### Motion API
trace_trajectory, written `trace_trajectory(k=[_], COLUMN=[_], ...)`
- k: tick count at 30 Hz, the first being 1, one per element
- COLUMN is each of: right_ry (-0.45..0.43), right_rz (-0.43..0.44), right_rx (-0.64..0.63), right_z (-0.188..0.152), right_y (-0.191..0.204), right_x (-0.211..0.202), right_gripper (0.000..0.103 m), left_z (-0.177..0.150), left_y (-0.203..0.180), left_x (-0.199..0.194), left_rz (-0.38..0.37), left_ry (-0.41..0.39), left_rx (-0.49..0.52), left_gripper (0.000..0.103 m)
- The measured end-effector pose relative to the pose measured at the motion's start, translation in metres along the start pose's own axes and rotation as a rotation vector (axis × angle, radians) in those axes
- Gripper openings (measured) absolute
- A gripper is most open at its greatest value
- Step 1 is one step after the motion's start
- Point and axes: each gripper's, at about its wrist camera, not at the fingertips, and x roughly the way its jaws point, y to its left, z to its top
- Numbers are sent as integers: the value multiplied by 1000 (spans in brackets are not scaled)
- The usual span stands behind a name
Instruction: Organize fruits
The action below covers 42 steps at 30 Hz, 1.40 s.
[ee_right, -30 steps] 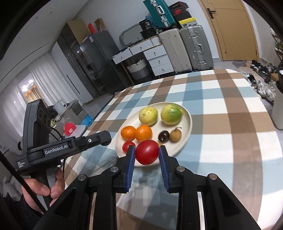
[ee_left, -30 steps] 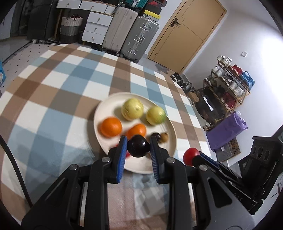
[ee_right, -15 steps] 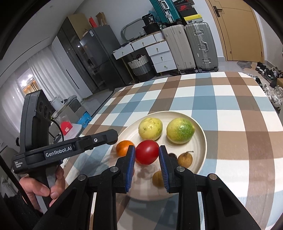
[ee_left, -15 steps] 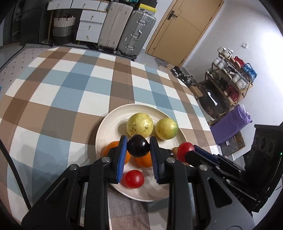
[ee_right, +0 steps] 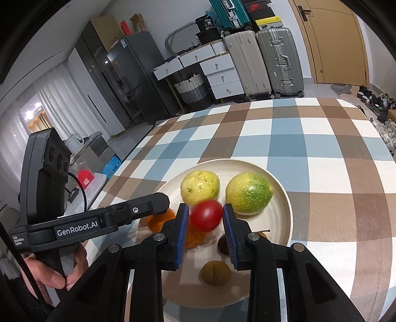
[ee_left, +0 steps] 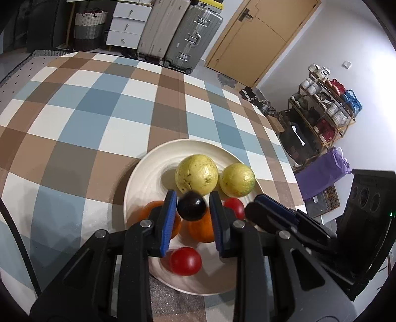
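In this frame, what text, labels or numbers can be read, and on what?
"GenRobot.AI": white lettering on the left gripper's side, right wrist view.
"36": white number on a black box atop the drawers, right wrist view.
Small white print left of "GenRobot.AI" on the same gripper: too small to read.
Red mark on the black shoebox above the suitcases: too blurred to read.
Left wrist view: no readable text.

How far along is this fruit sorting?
Looks mostly done: the plate already carries yellow-green fruits, oranges, a loose tomato and small brown fruits. In hand: a dark fruit between the left tongs and a blurred red tomato between the right tongs, both over the plate; held fast or loose, I cannot tell. Left: resting those two on it.
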Motion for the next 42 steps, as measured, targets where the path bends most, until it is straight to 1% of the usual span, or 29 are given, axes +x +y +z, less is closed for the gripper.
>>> trace_trajectory(k=[1, 2, 3, 4, 6, 12, 24, 29, 30, 32, 35, 37, 38, 39, 41, 42], right_ry=[-6, -20, -27, -37, -50, -96, -183, -224, -235, -256, -286, -298, -304, -313, -329, -335], right_rz=[1, 0, -2, -8, -4, -11, -18, -15, -15, -15, -12, -13, -14, -17, -12, -10], right_rx=[-2, -4, -8, -9, 0, 29, 5, -22, -28, -35, -53, -63, -65, -66, -68, -68], right_z=[0, -1, -1, -1, -3, -11, -18, -23, -24, -27, -31, -34, -35, -38, -41, -43], right_y=[0, 1, 1, 2, 1, 0, 19, 32, 35, 40, 47, 52, 54, 56, 59, 59], right_x=[-1, -3, -6, -10, -16, -42, -97, -120, -125, -136, -149, -157, -160, -165, -173, -175], right_gripper=[42, 46, 46, 47, 47, 47, 49, 53, 54, 63, 64, 66, 69, 70, 72, 73], left_z=[1, 1, 2, 1, -1, -10, -33, -46, -50, -55, -63, -68, -71, -74, -80, -83], left_y=[0, -1, -1, -2, -4, -17, -50, -65, -68, -72, -77, -80, -82, -84, -88, -90], left_x=[-1, -2, -3, -5, -12, -35, -103, -131, -138, -149, -165, -174, -179, -184, -193, -197], left_rz=[0, 4, 8, 8, 14, 44, 116, 158, 166, 172, 182, 195, 203, 208, 234, 244], left_ry=[-2, -2, -2, -6, -30, -66, -190, -246, -258, -281, -309, -329, -343, -358, -386, -409], left_rx=[1, 5, 12, 16, 26, 83, 197, 249, 260, 272, 281, 286, 289, 297, 314, 322], left_gripper=[25, 27, 35, 39, 39, 39, 41, 49, 50, 52, 57, 66, 68, 71, 74, 77])
